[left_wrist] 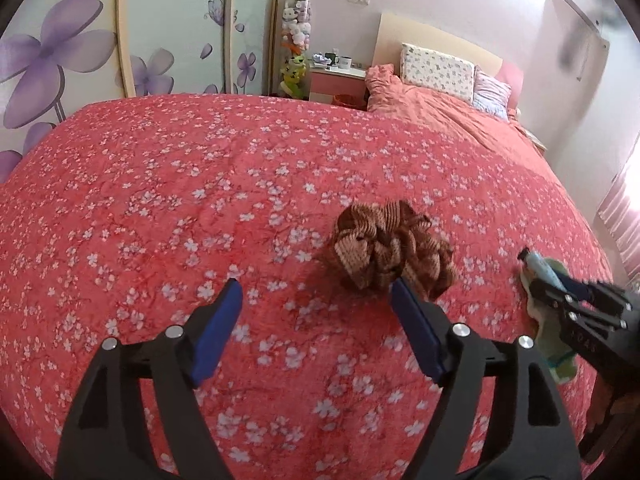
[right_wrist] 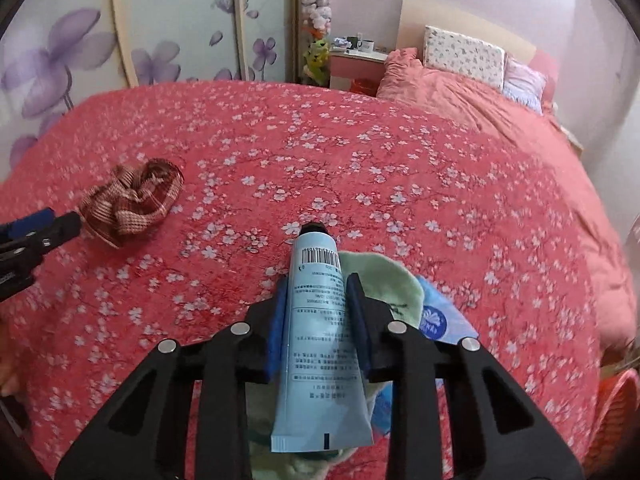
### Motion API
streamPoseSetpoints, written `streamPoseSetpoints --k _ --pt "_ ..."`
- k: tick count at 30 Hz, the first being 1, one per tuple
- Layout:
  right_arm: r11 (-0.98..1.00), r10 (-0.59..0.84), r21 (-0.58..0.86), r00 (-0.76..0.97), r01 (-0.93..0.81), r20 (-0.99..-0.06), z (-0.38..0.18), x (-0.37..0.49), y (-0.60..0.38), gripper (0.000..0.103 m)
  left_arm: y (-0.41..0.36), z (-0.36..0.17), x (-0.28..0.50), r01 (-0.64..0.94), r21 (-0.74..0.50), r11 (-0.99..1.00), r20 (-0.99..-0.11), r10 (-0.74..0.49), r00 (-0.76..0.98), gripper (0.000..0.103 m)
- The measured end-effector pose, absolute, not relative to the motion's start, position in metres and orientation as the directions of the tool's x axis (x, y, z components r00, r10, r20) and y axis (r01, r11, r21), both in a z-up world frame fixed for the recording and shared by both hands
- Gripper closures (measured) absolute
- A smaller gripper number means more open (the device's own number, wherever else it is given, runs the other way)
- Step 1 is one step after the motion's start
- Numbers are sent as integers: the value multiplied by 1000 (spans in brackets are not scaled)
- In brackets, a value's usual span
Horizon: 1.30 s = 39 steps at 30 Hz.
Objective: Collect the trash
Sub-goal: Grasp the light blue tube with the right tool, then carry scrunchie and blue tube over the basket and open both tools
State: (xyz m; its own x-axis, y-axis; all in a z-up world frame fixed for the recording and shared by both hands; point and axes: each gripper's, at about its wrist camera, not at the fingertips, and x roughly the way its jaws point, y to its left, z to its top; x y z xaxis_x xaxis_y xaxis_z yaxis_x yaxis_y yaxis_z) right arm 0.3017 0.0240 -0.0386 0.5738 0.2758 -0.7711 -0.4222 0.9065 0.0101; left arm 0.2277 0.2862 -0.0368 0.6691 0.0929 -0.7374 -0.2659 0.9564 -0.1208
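Right gripper (right_wrist: 318, 312) pinching pale blue tube (right_wrist: 320, 332) across its middle, cap pointing away, tube lying along fingers so it isn't slipping. Green cloth (right_wrist: 384, 284) and blue packet (right_wrist: 444, 320) lying on bedspread (right_wrist: 400, 160) just beneath. Left gripper (left_wrist: 316, 292) spread wide, holding nothing, hovering beside brown scrunchie (left_wrist: 392, 248), probably lining up next grab.

A home bedroom: a wide bed (left_wrist: 280, 168) under a red blossom-print cover, pillows (left_wrist: 438, 70) at its headboard end, a pink nightstand (left_wrist: 336, 82) just beside the bed's head, flower-painted wardrobe doors (left_wrist: 72, 52) along the bed's far side
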Motion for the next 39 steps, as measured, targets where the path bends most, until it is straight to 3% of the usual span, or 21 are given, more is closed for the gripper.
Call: streamPoseSetpoints --k 12,18,23,26,39 --pt "944 282 71 674 -323 -682 -13 284 -34 73 278 -41 280 -308 -189 932 -756 62 651 28" --pt "955 272 100 687 -280 -674 -16 284 -54 73 269 -49 294 -291 -202 935 -772 31 635 49" --pt "961 260 112 691 -252 -674 -21 282 -69 73 253 -53 301 -249 -183 951 -770 19 638 76" --pt "967 246 121 693 -225 -678 -27 277 -81 73 247 -50 302 -236 -172 957 -761 23 648 87" --pt "973 230 171 763 -158 -604 7 243 -127 73 207 18 265 -117 -139 983 -659 -4 752 88"
